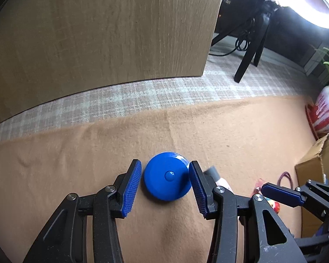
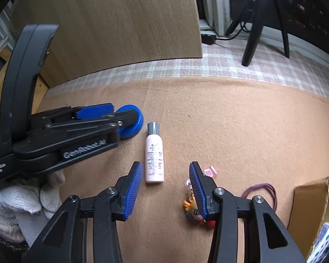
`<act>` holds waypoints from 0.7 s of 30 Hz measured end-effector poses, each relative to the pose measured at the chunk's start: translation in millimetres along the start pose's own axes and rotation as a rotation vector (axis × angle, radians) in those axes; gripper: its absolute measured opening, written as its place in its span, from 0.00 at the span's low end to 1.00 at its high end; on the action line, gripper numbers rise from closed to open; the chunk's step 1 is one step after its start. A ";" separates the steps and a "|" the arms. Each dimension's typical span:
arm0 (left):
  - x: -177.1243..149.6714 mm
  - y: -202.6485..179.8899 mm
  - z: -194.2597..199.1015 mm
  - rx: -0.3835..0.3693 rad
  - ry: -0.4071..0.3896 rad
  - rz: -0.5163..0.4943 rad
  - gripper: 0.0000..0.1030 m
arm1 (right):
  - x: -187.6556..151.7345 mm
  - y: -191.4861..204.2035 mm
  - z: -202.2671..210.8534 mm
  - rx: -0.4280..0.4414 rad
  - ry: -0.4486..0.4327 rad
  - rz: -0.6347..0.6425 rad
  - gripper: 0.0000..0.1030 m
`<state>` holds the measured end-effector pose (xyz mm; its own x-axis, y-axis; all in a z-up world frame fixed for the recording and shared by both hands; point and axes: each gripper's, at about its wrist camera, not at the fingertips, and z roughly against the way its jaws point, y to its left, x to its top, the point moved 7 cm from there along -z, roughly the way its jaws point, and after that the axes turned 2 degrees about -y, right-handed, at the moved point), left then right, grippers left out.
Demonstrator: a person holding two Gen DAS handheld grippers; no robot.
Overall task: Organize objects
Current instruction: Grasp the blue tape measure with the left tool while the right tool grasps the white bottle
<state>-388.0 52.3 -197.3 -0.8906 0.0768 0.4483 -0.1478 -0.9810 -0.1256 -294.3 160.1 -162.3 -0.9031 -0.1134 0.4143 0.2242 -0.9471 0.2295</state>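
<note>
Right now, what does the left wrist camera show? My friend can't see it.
The left tool sits open around a round blue lid on a tan cloth, pads not touching it. A wooden panel stands behind.

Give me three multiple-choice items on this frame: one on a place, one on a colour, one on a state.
1. Where does the round blue plastic disc lie?
A. between the left tongs' pads
B. inside the cardboard box
C. on top of the bottle

2. What colour is the cap of the small pale pink plastic bottle?
A. red
B. grey
C. green

3. How is the bottle placed?
A. standing upright
B. held in the right tongs
C. lying flat on the tan felt mat

Key: 1 A, the pads flank the disc with gaps showing; 2 B, the cap looks grey; 3 C, it lies on its side, and the right tongs' pads are clear of it.
</note>
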 end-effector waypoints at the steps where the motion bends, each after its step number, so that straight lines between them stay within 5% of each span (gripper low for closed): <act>1: -0.1 -0.3 -2.8 0.000 0.005 0.000 0.47 | 0.0 1.2 -2.1 -0.003 0.003 0.004 0.40; 16: -3.7 -8.0 -3.0 -0.027 0.009 -0.016 0.49 | 0.9 5.5 -22.0 -0.058 0.045 0.045 0.31; 21: -4.1 -2.9 4.5 -0.014 0.000 -0.033 0.35 | 3.2 6.2 -22.0 -0.060 0.045 0.040 0.28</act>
<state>-382.0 54.0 -194.8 -0.8849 0.1092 0.4528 -0.1832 -0.9754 -0.1227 -303.9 147.3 -178.9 -0.9095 -0.1635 0.3822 0.2393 -0.9577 0.1600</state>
